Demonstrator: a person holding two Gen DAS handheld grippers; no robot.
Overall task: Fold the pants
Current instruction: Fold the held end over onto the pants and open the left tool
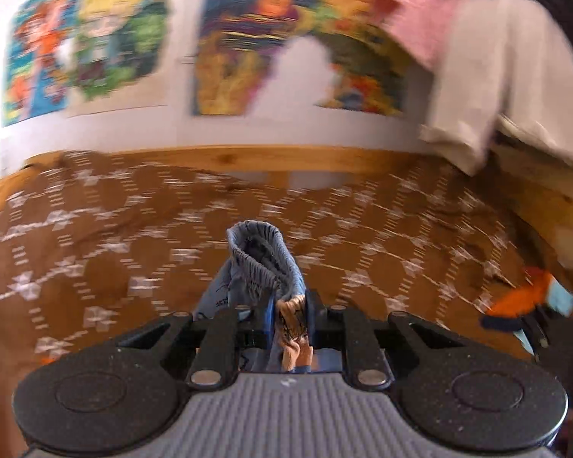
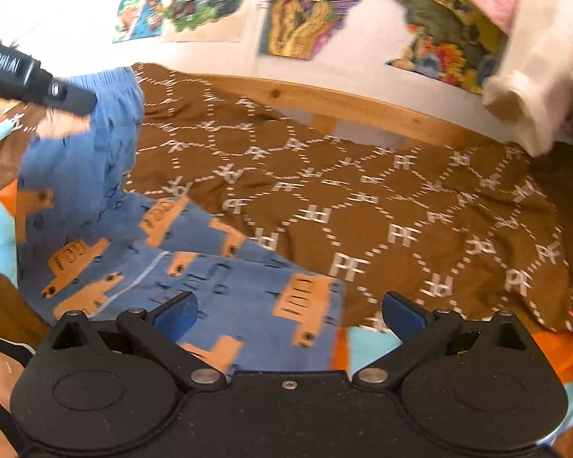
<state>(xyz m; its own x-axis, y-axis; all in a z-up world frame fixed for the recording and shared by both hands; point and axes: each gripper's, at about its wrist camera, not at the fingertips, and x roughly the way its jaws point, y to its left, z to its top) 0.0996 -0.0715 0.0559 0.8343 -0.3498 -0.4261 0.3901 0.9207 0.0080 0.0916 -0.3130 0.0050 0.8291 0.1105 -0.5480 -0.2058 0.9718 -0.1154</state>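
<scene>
The blue pants (image 2: pixel 225 267) with tan vehicle prints lie on the brown patterned bedspread (image 2: pixel 401 198) at the lower left of the right wrist view. My left gripper (image 1: pixel 288 313) is shut on the pants' elastic waistband (image 1: pixel 263 263) and holds it raised above the bed. In the right wrist view the left gripper (image 2: pixel 38 84) shows at the upper left, lifting the waist end. My right gripper (image 2: pixel 288 313) is open and empty, just above the leg ends of the pants.
A wooden bed frame (image 2: pixel 324 99) runs along a white wall with colourful posters (image 1: pixel 233 45). Pink and cream clothes (image 1: pixel 489 76) hang at the upper right. Orange and light blue cloth (image 2: pixel 554 347) lies at the bed's near edge.
</scene>
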